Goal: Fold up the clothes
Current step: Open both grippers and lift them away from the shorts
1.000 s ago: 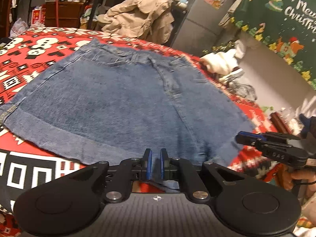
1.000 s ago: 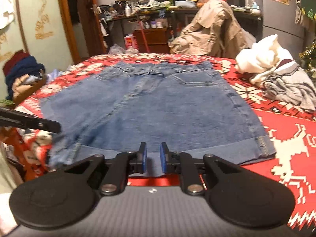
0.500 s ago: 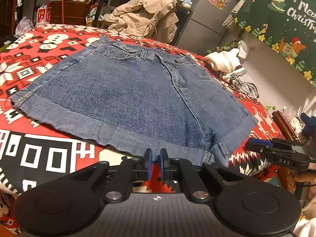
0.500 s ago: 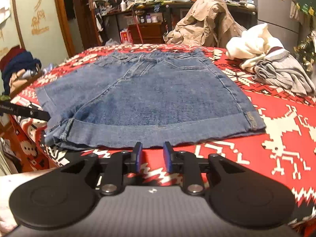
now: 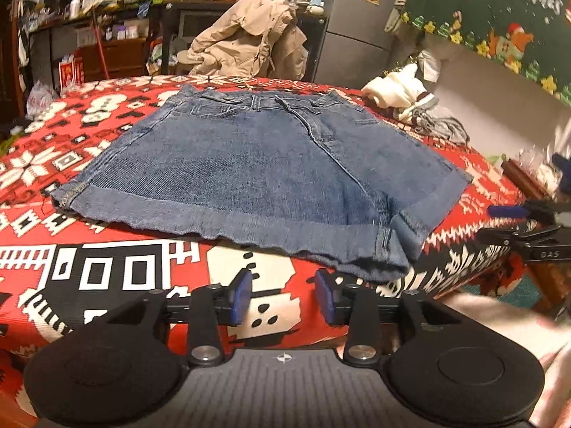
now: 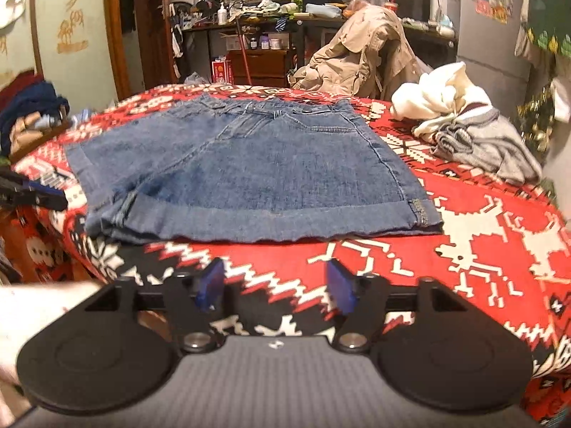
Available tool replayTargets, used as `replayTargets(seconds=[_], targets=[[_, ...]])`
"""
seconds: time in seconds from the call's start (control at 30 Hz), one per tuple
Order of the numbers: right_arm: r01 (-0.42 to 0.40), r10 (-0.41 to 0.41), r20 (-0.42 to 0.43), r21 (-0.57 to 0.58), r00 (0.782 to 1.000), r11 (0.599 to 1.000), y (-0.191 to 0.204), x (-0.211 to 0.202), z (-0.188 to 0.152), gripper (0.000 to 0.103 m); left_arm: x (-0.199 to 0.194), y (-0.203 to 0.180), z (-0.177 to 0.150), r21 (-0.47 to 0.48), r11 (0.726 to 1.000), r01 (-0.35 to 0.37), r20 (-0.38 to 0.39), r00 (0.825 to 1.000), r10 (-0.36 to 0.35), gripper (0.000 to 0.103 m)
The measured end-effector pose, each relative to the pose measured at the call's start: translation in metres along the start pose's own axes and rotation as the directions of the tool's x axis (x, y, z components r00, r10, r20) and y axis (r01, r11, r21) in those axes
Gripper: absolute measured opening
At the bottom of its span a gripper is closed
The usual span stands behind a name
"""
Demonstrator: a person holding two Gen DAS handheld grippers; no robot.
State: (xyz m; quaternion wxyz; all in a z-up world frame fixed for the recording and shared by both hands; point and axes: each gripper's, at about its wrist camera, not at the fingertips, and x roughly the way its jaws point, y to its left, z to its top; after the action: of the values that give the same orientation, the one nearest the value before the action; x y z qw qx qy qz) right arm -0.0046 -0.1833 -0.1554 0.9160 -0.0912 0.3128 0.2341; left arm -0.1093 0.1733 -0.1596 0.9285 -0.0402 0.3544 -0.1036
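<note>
Blue denim shorts [image 5: 257, 167] lie flat on a red patterned tablecloth [image 5: 117, 267], waistband at the far side, cuffed hems toward me. In the left wrist view my left gripper [image 5: 283, 297] hovers just short of the near hem, its jaws opening with nothing between them. The right gripper [image 5: 517, 228] shows at the right edge there. In the right wrist view the shorts [image 6: 257, 164] lie ahead and my right gripper [image 6: 274, 287] sits back from the hem, jaws opening wide and empty. The left gripper's tip [image 6: 32, 192] pokes in from the left.
A pile of white and grey clothes [image 6: 464, 125] lies on the cloth to the right of the shorts. A tan jacket [image 5: 249, 39] hangs over a chair behind the table. Dark clothes [image 6: 28, 114] are heaped at far left. Cluttered shelves stand behind.
Both grippers let go of the shorts' near hem, pulled back toward the table's front edge, and their jaws spread apart. The shorts now lie flat and farther away.
</note>
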Motion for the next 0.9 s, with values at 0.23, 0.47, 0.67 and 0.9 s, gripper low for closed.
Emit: replayTargets(seconds=[0.23, 0.47, 0.67, 0.9], targets=[[0.029, -0.033, -0.033, -0.113, 0.999, 0.993, 0.017, 0.001, -0.016, 0.089, -0.004, -0.01, -0.01, 0.106, 0.992, -0.062, 0.019, 0.998, 0.061, 0.05], [0.085, -0.091, -0.045, -0.118, 0.995, 0.989, 0.017, 0.008, -0.023, 0.089, -0.009, -0.009, -0.015, 0.15, 0.983, -0.104, 0.002, 0.994, 0.105, 0.05], [0.106, -0.115, -0.055, -0.133, 0.992, 0.985, 0.016, 0.014, -0.02, 0.09, -0.008, -0.013, -0.022, 0.241, 0.952, -0.186, 0.003, 0.982, 0.191, 0.049], [0.117, -0.124, -0.051, -0.118, 0.991, 0.986, 0.015, 0.017, -0.018, 0.091, 0.002, -0.017, -0.022, 0.279, 0.926, -0.253, 0.044, 0.967, 0.251, 0.057]])
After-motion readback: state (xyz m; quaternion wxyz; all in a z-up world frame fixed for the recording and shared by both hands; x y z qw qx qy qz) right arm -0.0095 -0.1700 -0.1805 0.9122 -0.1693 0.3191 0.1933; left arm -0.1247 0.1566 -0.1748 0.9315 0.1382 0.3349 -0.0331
